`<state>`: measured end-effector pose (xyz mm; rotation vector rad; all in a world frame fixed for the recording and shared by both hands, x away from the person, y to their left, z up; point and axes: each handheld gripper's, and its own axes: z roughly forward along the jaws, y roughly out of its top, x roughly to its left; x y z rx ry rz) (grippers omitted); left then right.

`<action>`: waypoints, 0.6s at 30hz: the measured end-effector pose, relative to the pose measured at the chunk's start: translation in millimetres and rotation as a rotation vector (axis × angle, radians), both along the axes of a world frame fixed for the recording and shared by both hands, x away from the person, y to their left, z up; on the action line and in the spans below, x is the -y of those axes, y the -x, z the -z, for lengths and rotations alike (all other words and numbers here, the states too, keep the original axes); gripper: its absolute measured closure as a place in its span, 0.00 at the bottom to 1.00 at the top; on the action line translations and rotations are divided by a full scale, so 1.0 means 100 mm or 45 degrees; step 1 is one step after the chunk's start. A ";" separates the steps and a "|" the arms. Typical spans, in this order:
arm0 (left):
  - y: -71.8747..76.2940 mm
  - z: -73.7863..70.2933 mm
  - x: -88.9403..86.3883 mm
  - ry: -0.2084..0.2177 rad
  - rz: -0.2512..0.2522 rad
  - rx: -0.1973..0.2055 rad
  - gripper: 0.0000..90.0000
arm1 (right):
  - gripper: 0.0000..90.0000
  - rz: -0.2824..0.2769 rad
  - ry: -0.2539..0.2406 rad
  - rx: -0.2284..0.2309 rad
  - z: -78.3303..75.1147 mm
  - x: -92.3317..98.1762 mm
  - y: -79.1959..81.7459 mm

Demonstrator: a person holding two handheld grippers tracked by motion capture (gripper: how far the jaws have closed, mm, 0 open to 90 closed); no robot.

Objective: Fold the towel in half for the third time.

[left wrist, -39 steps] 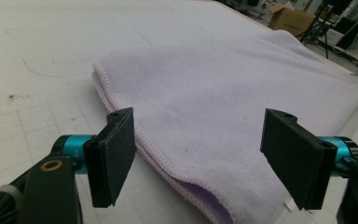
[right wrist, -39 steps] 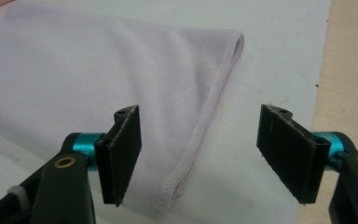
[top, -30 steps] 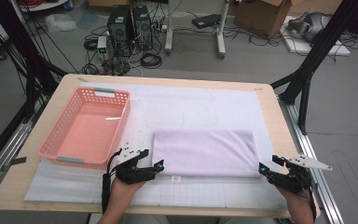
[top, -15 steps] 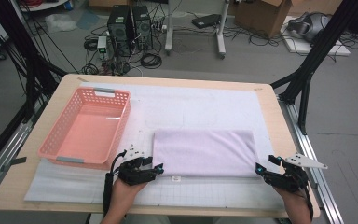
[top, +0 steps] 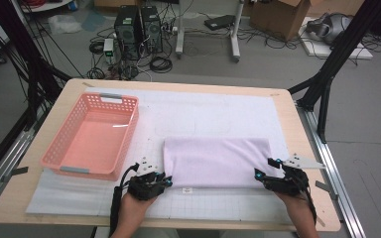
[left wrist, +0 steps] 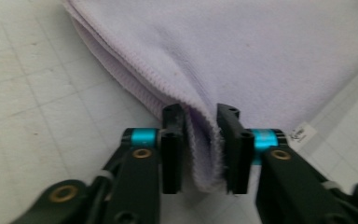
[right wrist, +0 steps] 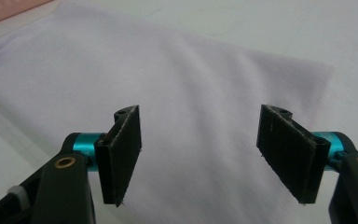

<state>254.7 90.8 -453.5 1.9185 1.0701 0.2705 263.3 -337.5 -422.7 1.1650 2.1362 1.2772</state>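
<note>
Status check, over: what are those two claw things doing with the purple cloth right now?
Left gripper fingers just closed, pinching the folded lilac towel at its near left corner. Right gripper open over the near right corner, no grip. Pink basket off left, nothing blocking.

Light wooden table [top: 20, 198] with rounded corners, white gridded mat [top: 228, 111] covering most of top. Grey floor [top: 367, 99] beyond. Two black computer towers [top: 139, 22] on floor, tangled black cables [top: 161, 62] around them. White stand legs [top: 233, 29] in middle. Brown cardboard box [top: 273, 15] at rear right. Black frame struts [top: 337, 54] on both sides. Even indoor light.
</note>
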 end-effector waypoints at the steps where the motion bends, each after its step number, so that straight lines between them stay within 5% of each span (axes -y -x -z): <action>1: 0.00 0.00 0.01 0.004 -0.009 -0.001 0.85 | 0.33 -0.018 0.001 -0.002 -0.01 -0.05 -0.02; 12: 0.01 0.01 -0.02 0.067 -0.037 -0.039 0.88 | 0.36 -0.171 -0.015 -0.004 -0.13 -0.58 -0.35; 18: 0.01 0.03 -0.06 0.119 -0.045 -0.074 0.88 | 0.36 -0.238 0.045 -0.052 -0.20 -0.88 -0.64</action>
